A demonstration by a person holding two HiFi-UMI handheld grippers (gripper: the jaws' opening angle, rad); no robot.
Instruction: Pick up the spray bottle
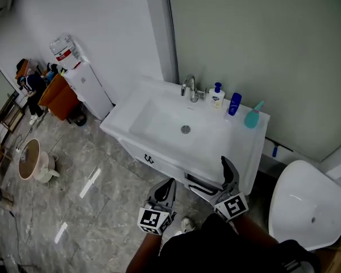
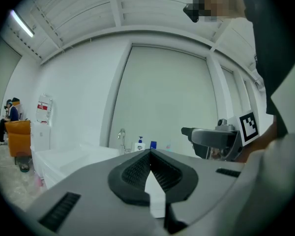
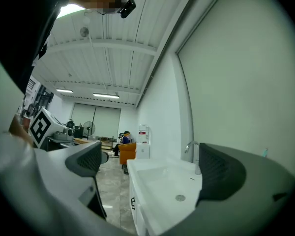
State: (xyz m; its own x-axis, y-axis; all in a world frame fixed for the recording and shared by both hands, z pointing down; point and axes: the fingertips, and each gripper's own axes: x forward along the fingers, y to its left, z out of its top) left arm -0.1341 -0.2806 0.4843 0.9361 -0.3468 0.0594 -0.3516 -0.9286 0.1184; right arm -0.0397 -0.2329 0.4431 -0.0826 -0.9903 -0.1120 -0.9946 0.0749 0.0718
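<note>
We see the teal plastic spray bottle (image 1: 253,116) tiny at the white counter's (image 1: 243,140) back corner; left gripper (image 2: 150,155) fingers meet, right gripper (image 3: 152,166) fingers gape empty.

Left gripper (image 1: 169,183) and right gripper (image 1: 208,175): grey fingers, black ribbed pads (image 2: 132,171), white cubes with black square markers; black clothing.

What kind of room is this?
Probably a washroom: a white sink with a faucet, a teal spray bottle on its rim, and what looks like a toilet beside it.
</note>
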